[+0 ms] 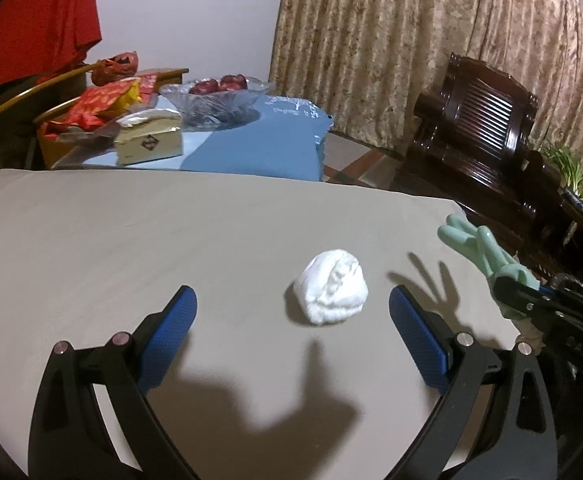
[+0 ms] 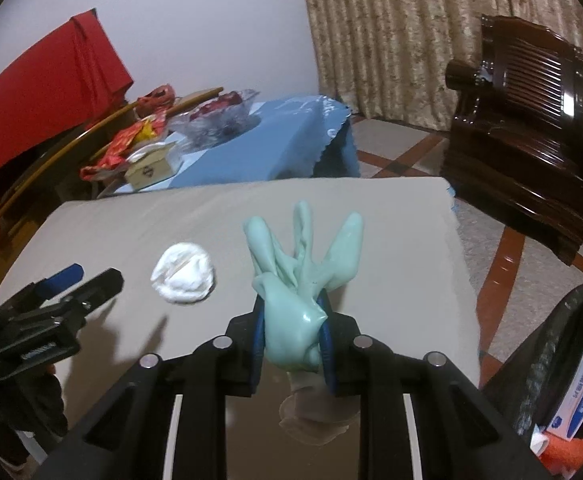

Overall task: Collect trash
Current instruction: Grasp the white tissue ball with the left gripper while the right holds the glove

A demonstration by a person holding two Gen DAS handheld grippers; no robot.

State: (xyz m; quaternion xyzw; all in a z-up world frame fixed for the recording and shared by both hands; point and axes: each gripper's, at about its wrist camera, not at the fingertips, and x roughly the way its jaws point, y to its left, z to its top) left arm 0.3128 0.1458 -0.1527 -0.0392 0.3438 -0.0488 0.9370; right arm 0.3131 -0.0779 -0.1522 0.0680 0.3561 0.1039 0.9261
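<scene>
L gripper (image 1: 293,314) nearest the lens: jaws spread wide, holding nothing, blue pads either side of the tissue wad (image 1: 330,286) but not touching it. Wad sits on the grey table (image 1: 111,240), nearer the R pad than the L. Roughly round lump, no real long axis, so no pointing direction to note.

R of the wad: mint glove (image 2: 303,276), pinched at its bunched palm/cuff by the R gripper (image 2: 293,338), jaws pressed in on it. Glove looks lifted off the table, judging by its shadow beside the wad. Long axis runs along the gripper fingers; glove fingers splay away from cam, toward the far table edge, fanned into approx 3 lobes. A paler limp bit hangs below the jaws.

Further R of the wad, past the table edge: bin w/ black liner (image 2: 551,344), box and scraps already inside.

Risks, as judged:
- Glove is slick and held by a fold only; a fast swing to the bin could let it slide out and drop short, onto the floor.
- Hanging tail could snag the bin rim.
- Wad off-centre betw pads: on closing, R pad would hit first and may shove it sideways rather than grip.
- Wad is soft, may partly unroll if nipped at an edge.
- Grippers are near each other; crossing paths could clash.
</scene>
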